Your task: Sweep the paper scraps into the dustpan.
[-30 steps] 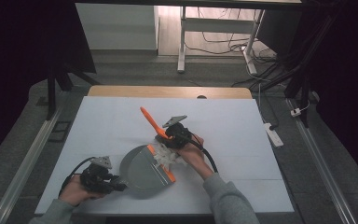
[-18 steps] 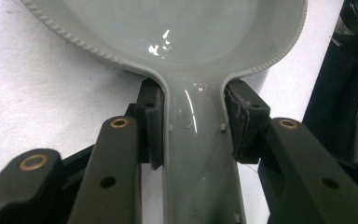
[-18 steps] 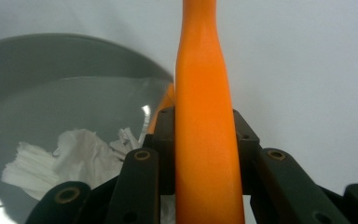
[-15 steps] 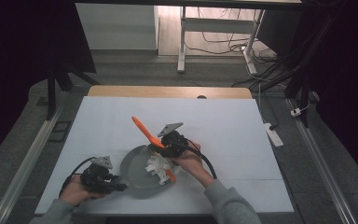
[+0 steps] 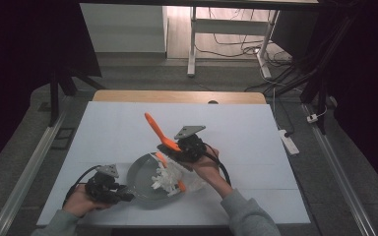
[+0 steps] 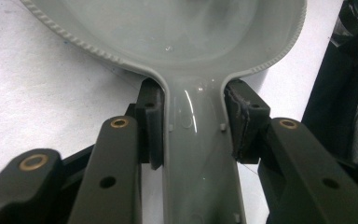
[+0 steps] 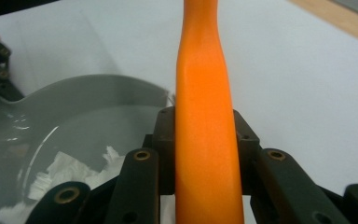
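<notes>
Grey pan [image 5: 150, 183] at the near edge of the white desk [image 5: 256, 132], handle clamped in the left gripper [image 5: 123, 192]. Orange spatula [image 5: 160, 135] clamped by its handle in the right gripper [image 5: 177, 150], blade end down among white scraps [image 5: 166, 180] in the pan. Best to keep the pan pinned (no tilting), sweep with shallow strokes, away from the rim.

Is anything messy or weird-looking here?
A little. White crumpled paper bits lie heaped at the right rim of the grey pan, under the orange spatula in the right gripper. The left gripper grips the pan's handle. Nothing looks broken.
</notes>
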A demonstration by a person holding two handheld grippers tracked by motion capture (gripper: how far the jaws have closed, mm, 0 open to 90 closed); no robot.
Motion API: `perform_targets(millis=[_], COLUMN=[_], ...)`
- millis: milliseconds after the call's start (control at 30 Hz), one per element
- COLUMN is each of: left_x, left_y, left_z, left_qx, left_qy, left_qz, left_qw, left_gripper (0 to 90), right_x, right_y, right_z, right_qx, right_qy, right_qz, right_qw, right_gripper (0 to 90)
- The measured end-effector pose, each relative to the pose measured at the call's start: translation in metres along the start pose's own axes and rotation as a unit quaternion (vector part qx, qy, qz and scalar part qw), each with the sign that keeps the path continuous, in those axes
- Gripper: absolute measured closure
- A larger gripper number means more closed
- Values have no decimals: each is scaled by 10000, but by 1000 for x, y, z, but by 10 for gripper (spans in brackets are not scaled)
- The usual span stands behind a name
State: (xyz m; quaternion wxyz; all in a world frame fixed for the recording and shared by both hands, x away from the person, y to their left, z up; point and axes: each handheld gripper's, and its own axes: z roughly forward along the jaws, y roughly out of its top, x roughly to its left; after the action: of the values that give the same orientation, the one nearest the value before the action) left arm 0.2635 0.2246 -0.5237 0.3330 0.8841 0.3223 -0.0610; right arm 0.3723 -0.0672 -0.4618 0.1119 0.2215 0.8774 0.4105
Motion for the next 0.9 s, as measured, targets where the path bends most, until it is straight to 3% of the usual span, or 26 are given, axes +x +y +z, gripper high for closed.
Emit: perform_targets(millis=[300,433,567,733,900], left_x=[-1,-1,-2,-3,-4], left_y=[0,0,0,0,0], left_z=[1,1,1,2,2], left_qx=[35,40,48,55,59], left_qy=[-31,-23,-17,-17,-14], left_qz=[32,43,48,54,70], left_qw=[10000,10000,10000,10000,10000], left_gripper=[611,612,611,612,611], right_x=[-25,-27,-28,-28,-30], right_y=[-18,-34,-56,-79,-85], right_z=[-39,-56,-69,-74,-68], right_qx=[-81,-68,-34,236,415], right_qy=[-653,-846,-972,-1229,-1297], right_qz=[497,765,1182,1488,1561], right_qw=[9966,9935,9882,9809,9783], right_gripper=[705,705,704,705,704])
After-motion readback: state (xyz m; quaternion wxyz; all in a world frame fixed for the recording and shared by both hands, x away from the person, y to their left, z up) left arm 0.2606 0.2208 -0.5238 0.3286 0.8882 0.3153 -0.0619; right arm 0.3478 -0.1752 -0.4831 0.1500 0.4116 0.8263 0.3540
